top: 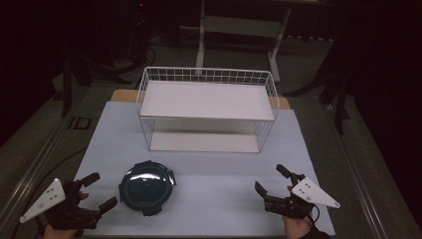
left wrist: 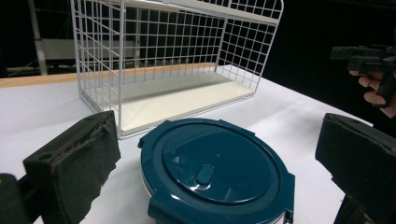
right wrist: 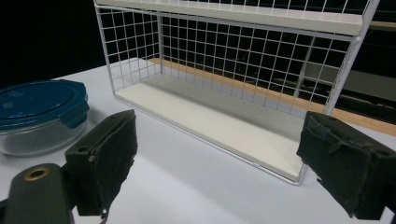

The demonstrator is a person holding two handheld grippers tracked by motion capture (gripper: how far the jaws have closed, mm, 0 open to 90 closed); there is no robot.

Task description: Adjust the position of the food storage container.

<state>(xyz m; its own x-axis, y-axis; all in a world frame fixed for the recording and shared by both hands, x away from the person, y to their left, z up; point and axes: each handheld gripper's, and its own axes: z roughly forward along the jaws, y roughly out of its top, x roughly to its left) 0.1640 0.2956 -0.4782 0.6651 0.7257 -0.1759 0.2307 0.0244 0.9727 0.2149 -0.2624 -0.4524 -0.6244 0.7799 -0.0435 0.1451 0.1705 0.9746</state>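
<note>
Resting on a pale table, largest to smallest, all placed relative to the white wire rack:

1. White wire rack: two-level, with a white upper shelf and a white lower shelf; set at the far middle of the table, open front facing the person. Seen also in the left gripper view and the right gripper view, both shelves bare.

2. Round container: clear body under a dark teal clip-on lid; standing upright on the table in front of the rack's left front corner, apart from it, nearer the person. Lid closed, small oval tab at its centre. Shown at the left edge of the right gripper view.

3. Left gripper: held in a hand, in front of the rack and left of it, just beside the container without touching; jaws spread wide, nothing between the pads, container lying beyond the gap.

4. Right gripper: held in a hand, in front of the rack's right end and well apart from the container; jaws likewise spread, pads bare, aimed toward the rack's lower shelf.
</note>
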